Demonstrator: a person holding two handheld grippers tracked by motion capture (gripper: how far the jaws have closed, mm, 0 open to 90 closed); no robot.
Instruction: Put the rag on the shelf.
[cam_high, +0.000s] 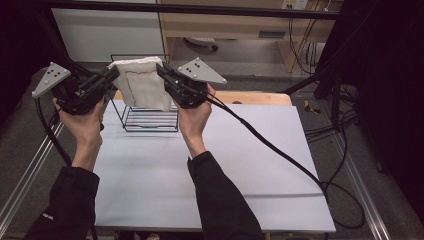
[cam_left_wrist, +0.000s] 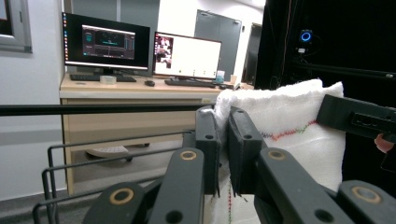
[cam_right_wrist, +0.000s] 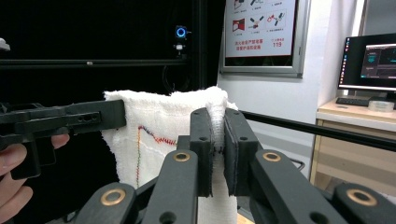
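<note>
A white towel with coloured stitching hangs stretched between my two grippers, above a black wire rack at the back of the table. My left gripper is shut on the towel's left top corner, and my right gripper is shut on its right top corner. In the left gripper view my left gripper pinches the towel edge, with the other gripper's black jaw farther off at the right. Seen in the right gripper view, my right gripper clamps the towel edge between its pads.
The table has a pale grey top with a wooden strip along the back. A black cable trails from the right gripper across the table and off the right side. Beyond the table stand a black frame bar and a desk with monitors.
</note>
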